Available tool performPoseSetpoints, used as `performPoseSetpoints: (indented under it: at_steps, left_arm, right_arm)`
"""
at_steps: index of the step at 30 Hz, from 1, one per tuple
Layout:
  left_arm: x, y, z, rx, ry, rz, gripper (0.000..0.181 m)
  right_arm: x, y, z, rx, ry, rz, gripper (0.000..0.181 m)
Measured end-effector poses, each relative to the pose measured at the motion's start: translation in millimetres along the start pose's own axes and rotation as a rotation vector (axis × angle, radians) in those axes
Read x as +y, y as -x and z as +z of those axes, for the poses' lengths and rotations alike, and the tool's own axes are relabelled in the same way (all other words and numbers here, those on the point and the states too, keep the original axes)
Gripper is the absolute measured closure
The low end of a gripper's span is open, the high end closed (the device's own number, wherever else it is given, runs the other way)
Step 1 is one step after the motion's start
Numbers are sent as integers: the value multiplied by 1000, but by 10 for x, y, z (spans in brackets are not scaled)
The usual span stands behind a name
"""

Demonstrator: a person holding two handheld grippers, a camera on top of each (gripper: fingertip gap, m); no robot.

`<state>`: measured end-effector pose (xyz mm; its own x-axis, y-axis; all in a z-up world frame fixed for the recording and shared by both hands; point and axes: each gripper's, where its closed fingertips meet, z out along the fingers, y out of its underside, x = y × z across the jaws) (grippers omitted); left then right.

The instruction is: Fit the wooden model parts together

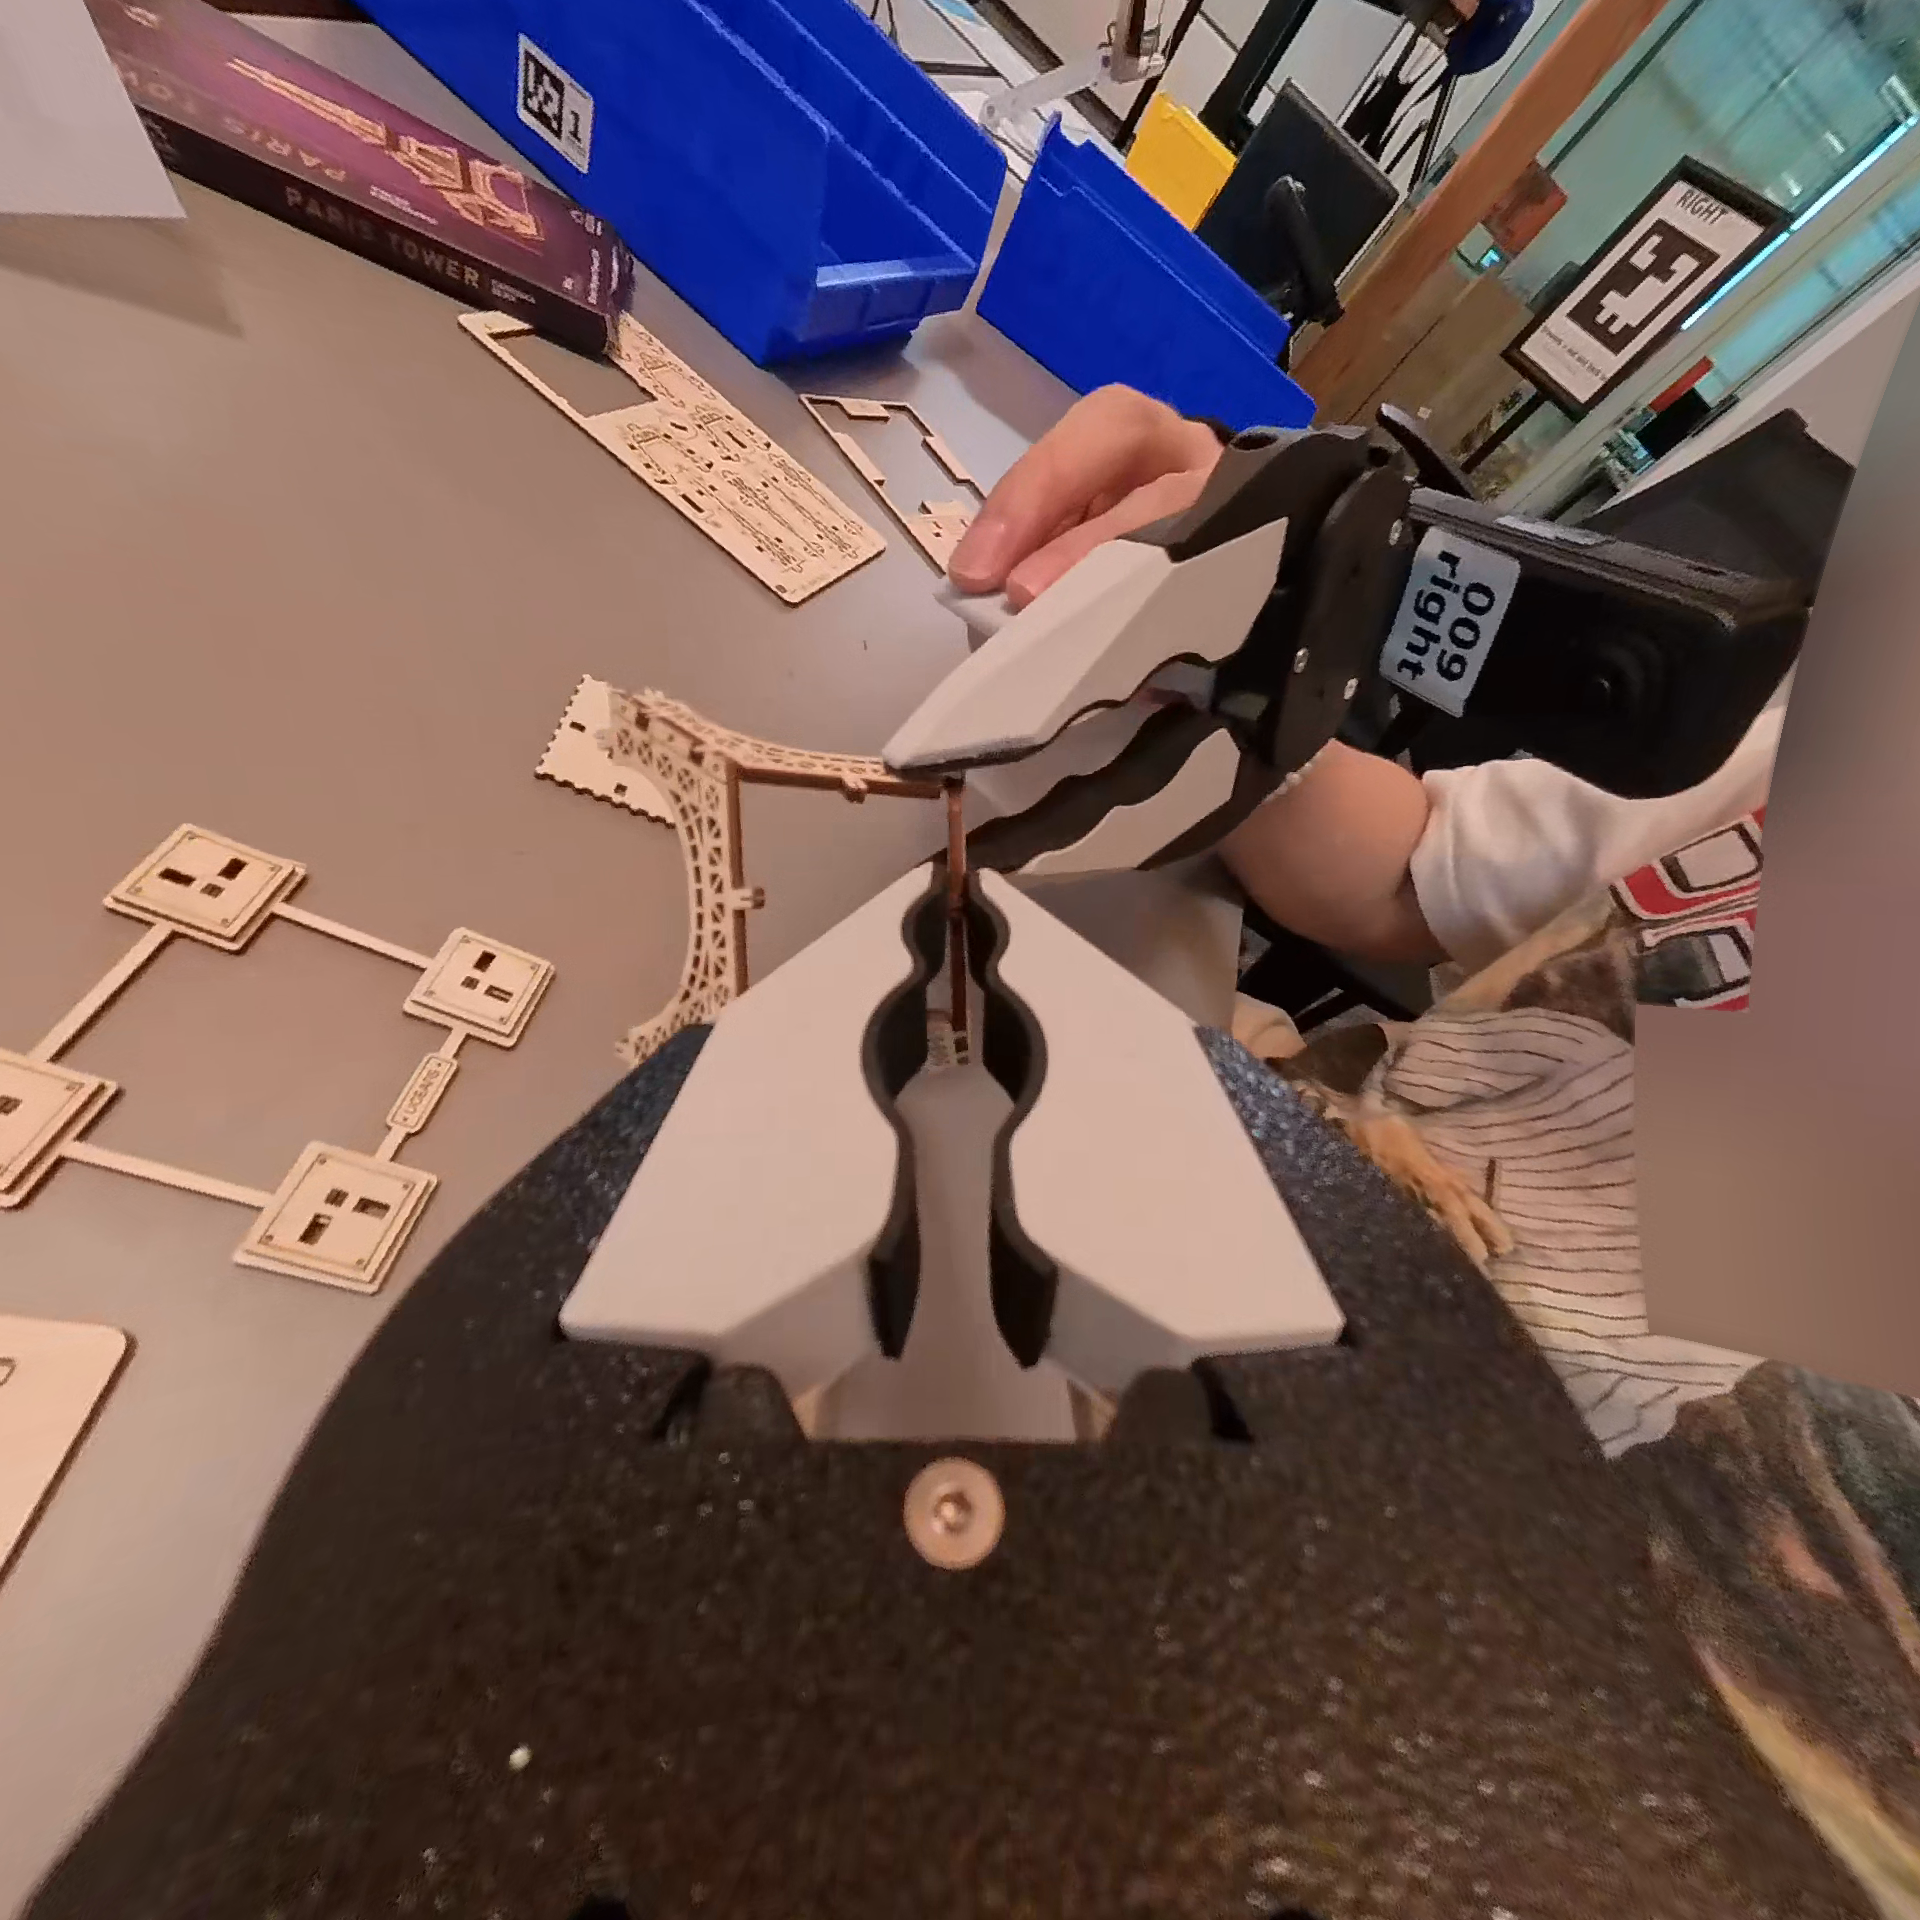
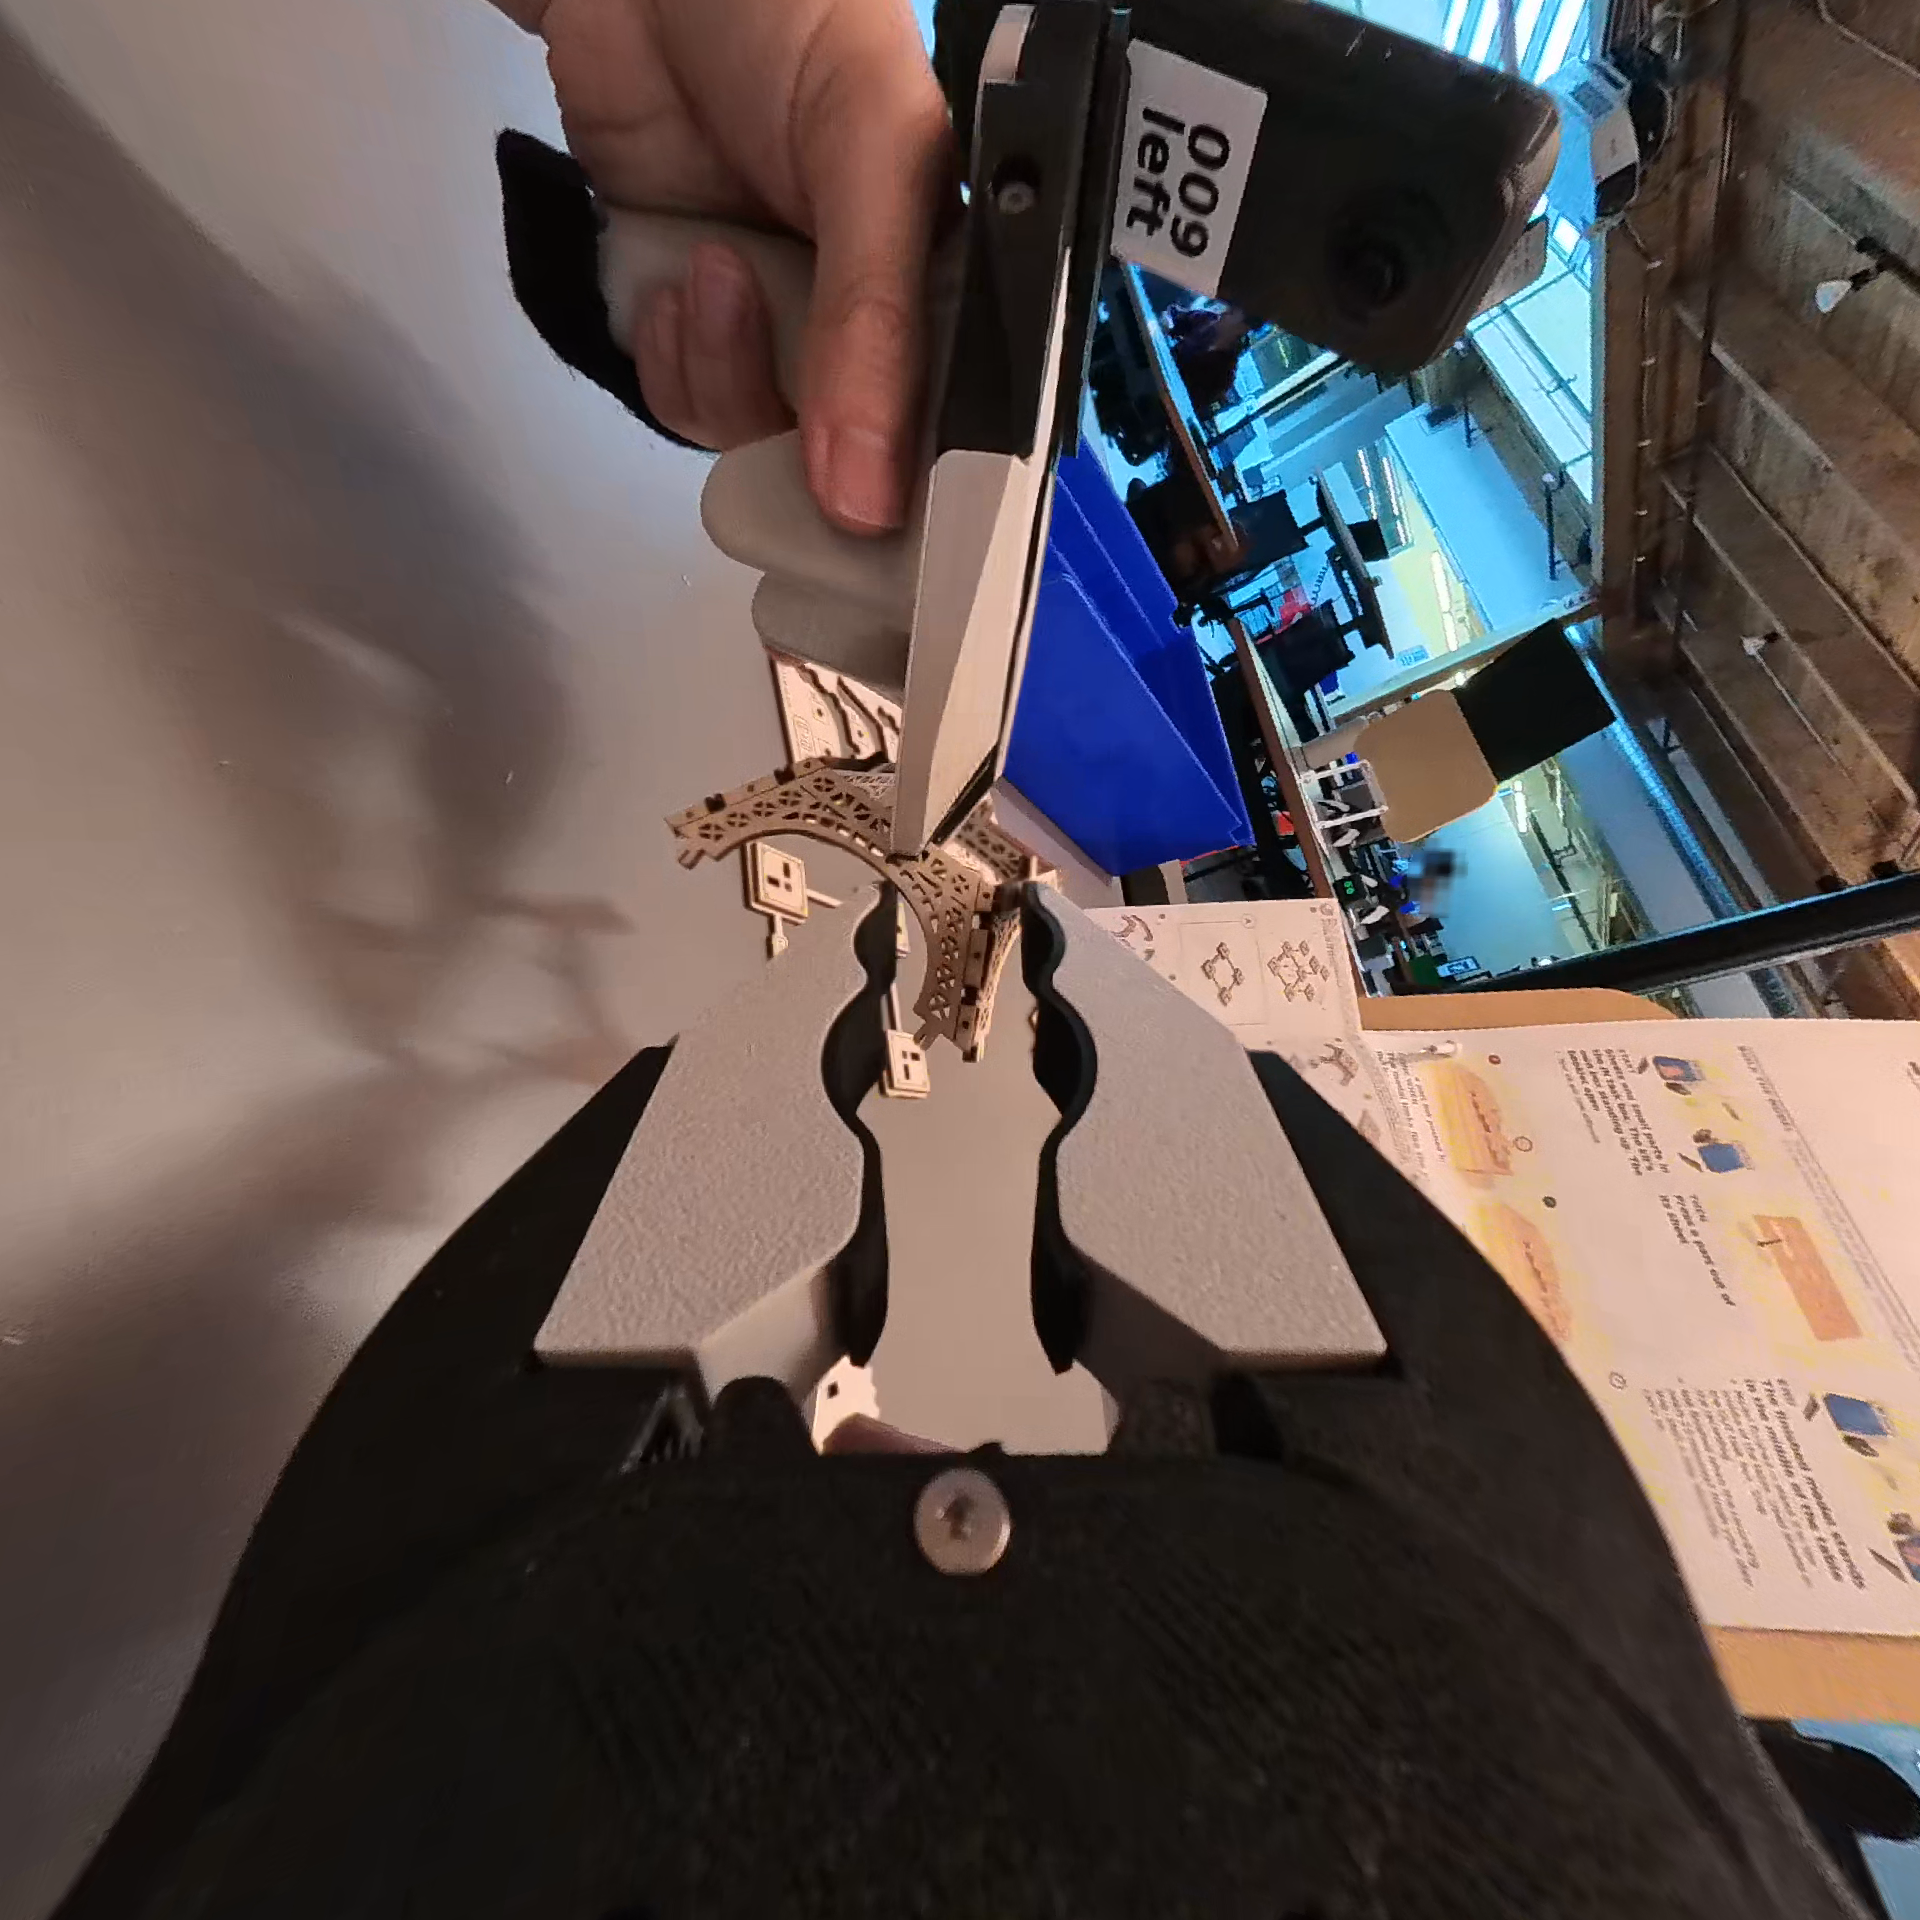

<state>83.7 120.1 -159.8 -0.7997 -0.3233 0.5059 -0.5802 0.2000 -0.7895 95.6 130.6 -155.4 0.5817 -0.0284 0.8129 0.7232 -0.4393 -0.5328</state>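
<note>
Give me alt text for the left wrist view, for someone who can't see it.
The left gripper pinches a thin wooden arch piece edge-on, while the right gripper grips the joined piece from above. Flat wooden model parts and blue bins sit on the grey table.

two grippers: the left gripper (image 1: pixel 954 914) and the right gripper (image 1: pixel 940 774). two hands (image 1: pixel 1081 488) (image 2: pixel 769 208) hold them. two blue bins (image 1: pixel 727 166) (image 1: pixel 1122 281). one purple box (image 1: pixel 343 177). one square base frame (image 1: pixel 281 1049) with four corner pads. perhaps two arch pieces (image 1: pixel 707 831) joined, though the lattice blurs. two part sheets (image 1: pixel 707 457) (image 1: pixel 904 468). one instruction sheet (image 2: pixel 1662 1299).
</note>
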Motion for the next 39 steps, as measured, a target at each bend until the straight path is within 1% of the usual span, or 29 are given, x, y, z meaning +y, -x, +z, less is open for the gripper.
performPoseSetpoints:
  at_steps: [7, 12, 18, 19, 20, 21, 23, 25, 27, 32, 34, 36, 39]
  left_arm:
    - [-1, 24, -4, -19, 3, 5, 181]
    - [31, 48, 18, -32, 23, 5, 181]
    - [-6, 43, 24, -19, -8, 24, 181]
    - [-14, 19, 17, -5, -13, 42, 181]
    - [-24, -4, 6, 3, -22, 80, 181]
    - [-38, -9, -13, -6, -33, 122, 181]
    - [-49, -38, -47, -10, -38, 196, 181]
    - [-68, -62, -64, -11, -50, 235, 181]
    - [-80, -98, -60, -5, -58, 280, 181]
    - [-89, -174, -21, -12, -57, 386, 181]
    - [-89, -196, -10, -15, -55, 421, 181]
    - [-89, -182, -15, -36, -50, 445, 181]
    - [-83, -201, -14, -29, -46, 456, 181]
  right_arm:
    - [23, 14, 21, -14, 6, 44, 164]
    - [61, 65, 31, -39, 31, 15, 168]
    - [64, 20, 19, -26, 18, 49, 165]
    - [46, 4, 4, -26, -3, 69, 164]
    - [25, -23, -20, -24, -27, 100, 158]
    - [8, -54, -52, -32, -52, 148, 149]
    - [-24, -103, -139, -81, -118, 289, 142]
    - [-103, -177, -238, -115, -216, 424, 144]
    - [-150, -202, -281, -147, -264, 509, 147]
    - [-141, -123, -228, -172, -232, 506, 149]
    - [-168, -94, -219, -182, -239, 497, 159]
    - [-160, -91, -209, -175, -233, 489, 160]
    - [-175, -78, -227, -201, -246, 513, 161]
